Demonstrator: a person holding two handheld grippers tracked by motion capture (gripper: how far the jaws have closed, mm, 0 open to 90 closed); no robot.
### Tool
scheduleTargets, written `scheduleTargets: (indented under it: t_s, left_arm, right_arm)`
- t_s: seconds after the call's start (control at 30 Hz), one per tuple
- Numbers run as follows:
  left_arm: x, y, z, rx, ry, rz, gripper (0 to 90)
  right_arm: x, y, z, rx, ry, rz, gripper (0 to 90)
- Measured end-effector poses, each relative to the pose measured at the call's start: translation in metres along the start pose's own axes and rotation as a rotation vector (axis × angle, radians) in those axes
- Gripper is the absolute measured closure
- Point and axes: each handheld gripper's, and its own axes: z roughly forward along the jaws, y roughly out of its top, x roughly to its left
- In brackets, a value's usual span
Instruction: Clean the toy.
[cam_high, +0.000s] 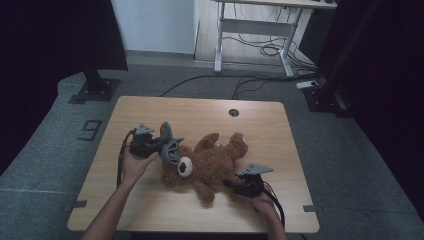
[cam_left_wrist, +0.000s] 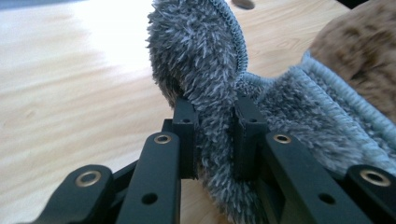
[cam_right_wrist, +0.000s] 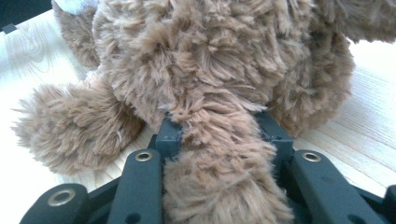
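Note:
A brown teddy bear lies on its back across the middle of the wooden table, head toward the left. A grey fuzzy hat sits at the bear's head, partly over it. My left gripper is shut on the hat, its pads pinching a fold of the grey fabric, with the bear's brown fur just beyond. My right gripper is shut on one of the bear's limbs at the lower right of its body; the brown fur bulges between the jaws.
A round cable hole sits near the table's far edge. Beyond the table stand a white desk frame with loose cables on the floor and black stand bases at left and right.

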Motion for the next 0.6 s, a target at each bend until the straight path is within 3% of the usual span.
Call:
scheduleTargets:
  t_s: [0.13,0.17,0.23,0.27,0.3,0.37,0.47,0.5,0.57,0.6]
  left_arm:
    - [0.006,-0.001,-0.002,-0.006,0.001,-0.026,74.6]
    - [0.004,0.001,-0.010,-0.042,-0.023,-0.019,74.5]
    - [0.002,0.002,-0.016,-0.066,-0.029,-0.017,74.5]
    - [-0.001,0.003,-0.030,-0.108,-0.039,-0.008,74.4]
    - [-0.001,0.003,-0.030,-0.108,-0.039,-0.008,74.5]
    - [-0.001,0.002,-0.044,-0.138,-0.017,0.011,74.5]
    - [0.004,0.000,-0.066,-0.167,0.057,0.036,74.6]
    - [0.007,-0.001,-0.070,-0.169,0.063,0.035,74.6]
    - [0.013,-0.006,-0.075,-0.168,0.042,0.012,74.6]
    - [0.014,-0.010,-0.071,-0.153,0.009,-0.001,74.6]
  right_arm:
    - [0.000,0.000,0.000,-0.001,-0.001,0.001,60.6]
    - [-0.001,0.000,0.000,0.000,0.000,0.001,60.6]
    - [-0.001,0.000,0.000,0.000,0.001,0.001,60.6]
    - [-0.001,0.000,0.000,0.000,0.001,0.001,60.6]
    - [-0.001,0.000,0.000,0.000,0.001,0.001,60.6]
    - [-0.001,0.000,0.000,-0.001,0.001,0.003,60.6]
    - [-0.001,0.000,0.000,-0.001,0.001,0.004,60.6]
    - [-0.001,0.000,0.000,-0.001,0.001,0.004,60.6]
    - [-0.001,0.000,0.000,-0.002,0.003,0.005,60.5]
    - [-0.002,0.000,0.000,-0.001,0.005,0.005,60.5]
